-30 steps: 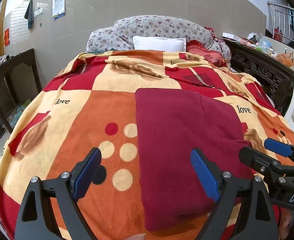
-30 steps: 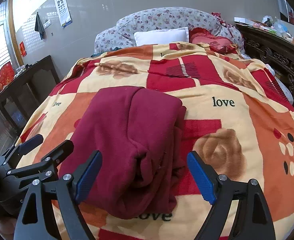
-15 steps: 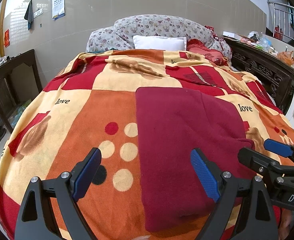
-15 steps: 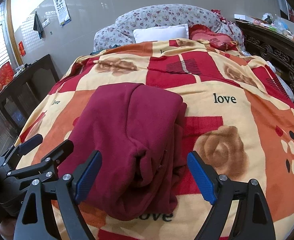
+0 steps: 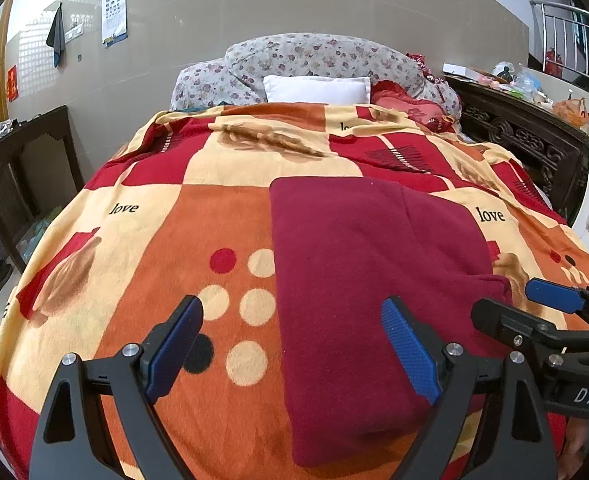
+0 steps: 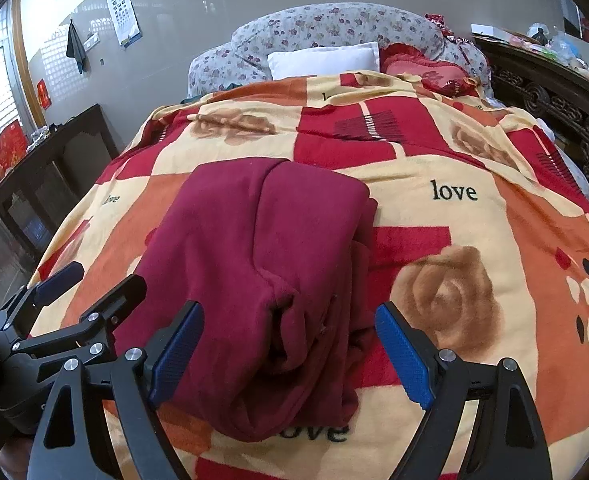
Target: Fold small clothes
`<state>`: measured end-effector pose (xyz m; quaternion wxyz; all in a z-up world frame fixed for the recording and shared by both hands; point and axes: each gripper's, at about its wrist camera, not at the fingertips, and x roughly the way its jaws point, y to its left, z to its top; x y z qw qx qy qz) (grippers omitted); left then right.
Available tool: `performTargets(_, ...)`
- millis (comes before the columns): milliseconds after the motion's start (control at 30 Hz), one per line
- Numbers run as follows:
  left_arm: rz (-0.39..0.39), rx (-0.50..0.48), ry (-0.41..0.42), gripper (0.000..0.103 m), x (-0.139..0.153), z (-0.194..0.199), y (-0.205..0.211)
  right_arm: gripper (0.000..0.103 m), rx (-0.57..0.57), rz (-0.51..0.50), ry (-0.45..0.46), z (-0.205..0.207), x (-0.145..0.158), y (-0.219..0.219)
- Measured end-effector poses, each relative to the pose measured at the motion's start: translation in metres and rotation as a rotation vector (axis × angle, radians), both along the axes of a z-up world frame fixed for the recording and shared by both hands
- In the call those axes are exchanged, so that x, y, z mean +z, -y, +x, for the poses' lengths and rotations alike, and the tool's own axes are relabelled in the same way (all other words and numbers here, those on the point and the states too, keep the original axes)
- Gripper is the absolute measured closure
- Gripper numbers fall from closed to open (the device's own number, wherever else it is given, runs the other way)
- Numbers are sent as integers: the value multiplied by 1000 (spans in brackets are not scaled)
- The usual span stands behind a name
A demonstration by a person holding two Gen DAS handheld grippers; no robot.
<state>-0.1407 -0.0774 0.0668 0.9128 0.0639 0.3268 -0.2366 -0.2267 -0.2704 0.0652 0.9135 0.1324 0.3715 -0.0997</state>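
On the patterned blanket, near the foot of the bed, the maroon garment lies already folded into a thick rectangle. The left gripper and right gripper hover with jaws wide apart, holding nothing; seemingly little remains beyond tidying its bunched right edge.

A folded garment lies on the blanket that covers the bed, near its foot end. The left gripper hangs over the garment's left edge, one finger above the blanket, the other above the cloth. The right gripper hangs just beside it, over the garment's bunched right side. At the far end of the bed a pillow leans against a rolled quilt, with a cushion to its right. A cabinet stands left of the bed, a carved bench on the right.
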Motion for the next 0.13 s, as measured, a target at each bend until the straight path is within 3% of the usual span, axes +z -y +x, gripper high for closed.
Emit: performTargets(133,3,-2,6,13,1,-1,0,12,1,-1,1,0,0,0)
